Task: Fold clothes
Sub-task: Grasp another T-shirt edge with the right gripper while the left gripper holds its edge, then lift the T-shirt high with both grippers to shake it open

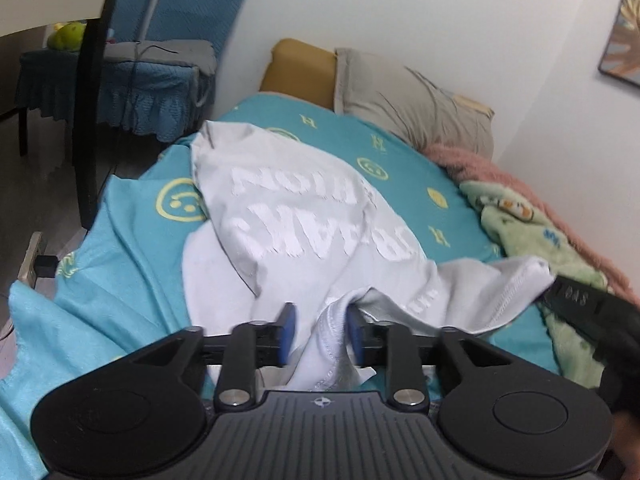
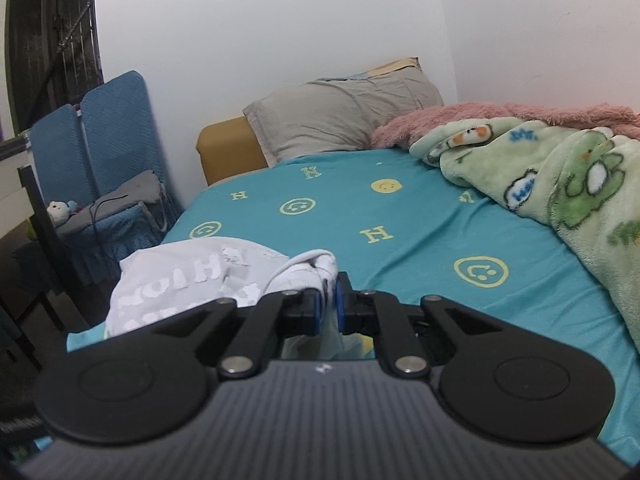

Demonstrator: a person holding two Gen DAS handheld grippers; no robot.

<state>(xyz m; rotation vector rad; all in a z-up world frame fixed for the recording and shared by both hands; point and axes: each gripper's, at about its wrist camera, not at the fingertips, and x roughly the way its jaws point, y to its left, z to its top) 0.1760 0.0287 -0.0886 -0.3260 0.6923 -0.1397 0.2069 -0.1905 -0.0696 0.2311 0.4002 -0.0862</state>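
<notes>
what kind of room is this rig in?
Most likely a bedroom at home: a bed with a teal smiley-print sheet, a grey pillow at its head, and a green cartoon fleece blanket bunched along the wall side.

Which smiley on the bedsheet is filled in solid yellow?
The solid yellow smiley on the teal sheet, nearest the grey pillow; the others are outlines only.

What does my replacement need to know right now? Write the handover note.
Left claw: open, with a hemmed fold of the white T-shirt lying loose between its pads.
Right claw: shut on another edge of the shirt.
The shirt lies crumpled, print up, on the teal bedsheet; a green blanket is bunched along the wall side.
Done: one edge gripped.
Left: grip with the left claw, spread the shirt flat, fold it.
</notes>
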